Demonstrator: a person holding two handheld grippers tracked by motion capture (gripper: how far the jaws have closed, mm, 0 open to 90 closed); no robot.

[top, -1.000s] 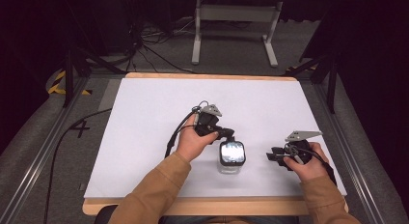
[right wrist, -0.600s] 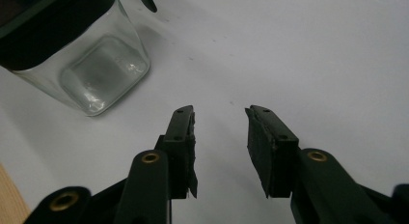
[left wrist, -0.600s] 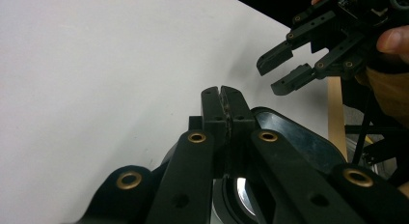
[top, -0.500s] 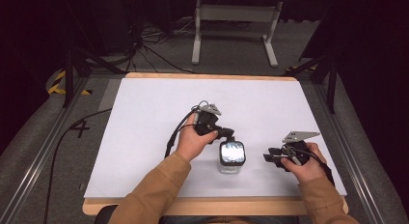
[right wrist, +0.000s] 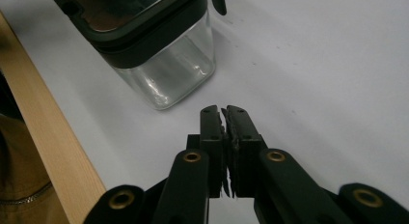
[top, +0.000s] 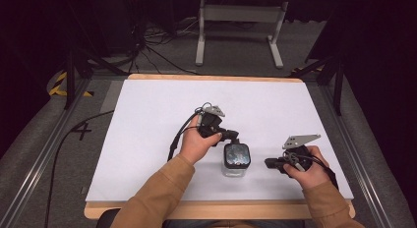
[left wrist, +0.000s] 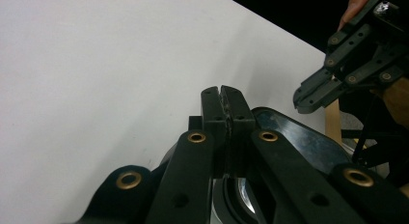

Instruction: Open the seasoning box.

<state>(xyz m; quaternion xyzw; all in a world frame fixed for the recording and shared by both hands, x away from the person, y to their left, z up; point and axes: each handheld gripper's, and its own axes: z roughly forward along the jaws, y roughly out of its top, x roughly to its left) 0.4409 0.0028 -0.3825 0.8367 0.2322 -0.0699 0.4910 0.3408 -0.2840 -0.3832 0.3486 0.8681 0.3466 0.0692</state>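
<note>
Jar [top: 235,161], clear glass with a black lid, is sitting low centre near the table's [top: 147,134] wooden edge. Right gripper [top: 271,163] is waiting beside it, jaws closed and empty. Left gripper [top: 235,138], jaws pressed together, is now hovering touching-close over the lid, probably preparing to open it.

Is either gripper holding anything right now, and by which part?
Nothing is held. Both the left gripper and right gripper are shut empty near the clear black-lidded jar.
</note>
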